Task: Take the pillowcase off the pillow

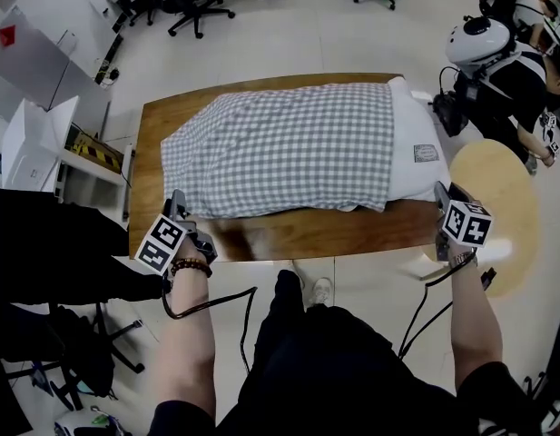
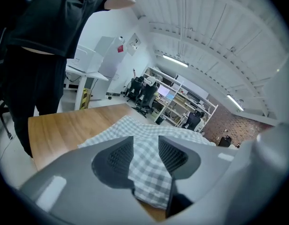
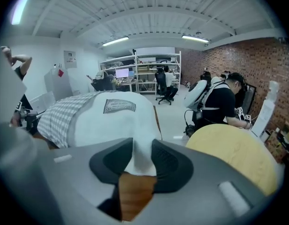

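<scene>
My left tool [image 2: 145, 149] had its jaws apart, with the near corner of the checked pillowcase [image 1: 280, 148] lying between them, not yet pinched. My right tool [image 3: 142, 150] was likewise parted, around the bare white corner of the pillow [image 1: 423, 143] that stuck out of the case's open end. The pillow lay across the desk [image 1: 289, 234], and both tools were at the desk's near edge. To do this well, I judged, the right should clamp pillow only and the left cloth only.
</scene>
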`<state>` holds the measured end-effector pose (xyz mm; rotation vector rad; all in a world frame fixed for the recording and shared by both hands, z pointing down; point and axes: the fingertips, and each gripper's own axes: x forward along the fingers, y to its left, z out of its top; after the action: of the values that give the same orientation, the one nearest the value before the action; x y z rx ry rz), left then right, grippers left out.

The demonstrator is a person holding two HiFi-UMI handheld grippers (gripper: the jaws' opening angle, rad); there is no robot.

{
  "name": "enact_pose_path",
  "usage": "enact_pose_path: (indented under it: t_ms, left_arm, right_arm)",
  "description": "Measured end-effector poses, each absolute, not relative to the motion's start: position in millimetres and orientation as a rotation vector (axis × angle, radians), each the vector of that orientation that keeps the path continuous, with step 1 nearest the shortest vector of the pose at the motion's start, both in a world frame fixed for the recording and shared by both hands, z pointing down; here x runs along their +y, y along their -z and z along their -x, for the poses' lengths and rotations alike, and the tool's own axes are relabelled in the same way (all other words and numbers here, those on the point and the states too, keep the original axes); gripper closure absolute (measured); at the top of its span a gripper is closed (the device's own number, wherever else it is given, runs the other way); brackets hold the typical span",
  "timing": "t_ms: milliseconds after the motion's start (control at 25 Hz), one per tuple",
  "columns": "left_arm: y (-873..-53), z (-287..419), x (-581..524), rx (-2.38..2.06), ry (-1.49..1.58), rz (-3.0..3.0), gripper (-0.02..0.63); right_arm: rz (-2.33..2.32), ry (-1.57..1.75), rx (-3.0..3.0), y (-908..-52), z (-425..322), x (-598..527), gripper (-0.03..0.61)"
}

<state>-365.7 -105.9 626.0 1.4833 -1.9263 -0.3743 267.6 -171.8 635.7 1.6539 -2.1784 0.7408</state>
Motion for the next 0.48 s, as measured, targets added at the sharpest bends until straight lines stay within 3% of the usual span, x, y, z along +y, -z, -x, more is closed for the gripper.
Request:
enact_pose_path:
  t_ms: [160,480]
  left_arm:
    - [-632,345,-92,-1.907,0.377,-1.488,0.417]
    - [-650,316,-73,-1.802,0.462,-1.443,0.399]
  right_arm:
    - [-1.656,-0.752,-2.216,-631,-269,-156,0.417]
    - [-1.602,-0.769,-2.337,-607,-238,-127,0.416]
